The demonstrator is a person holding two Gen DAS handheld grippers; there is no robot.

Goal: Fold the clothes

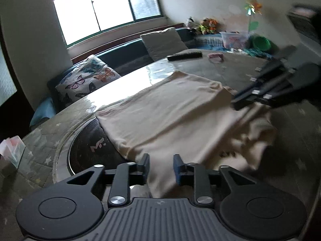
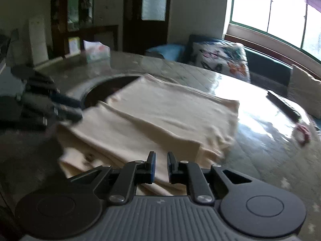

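A cream garment [image 1: 170, 110] lies folded in layers on the round table [image 1: 230, 70], with a rumpled end toward the right in the left wrist view. My left gripper [image 1: 161, 156] hovers over its near edge, jaws apart, with cloth showing in the gap but not pinched. My right gripper [image 2: 161, 154] sits over the opposite near edge of the garment [image 2: 160, 116], jaws slightly apart, nothing clearly pressed between them. Each gripper shows blurred in the other's view: the right gripper [image 1: 235, 100] at the garment's right side, the left gripper [image 2: 78, 108] at its left corner.
A dark round inset [image 1: 86, 140] in the tabletop lies partly under the garment. A remote [image 1: 184, 55] and a small pink item [image 1: 215, 56] lie at the far side. A tissue box [image 2: 96, 52] stands near the rim. A sofa with a butterfly cushion [image 1: 86, 80] runs behind.
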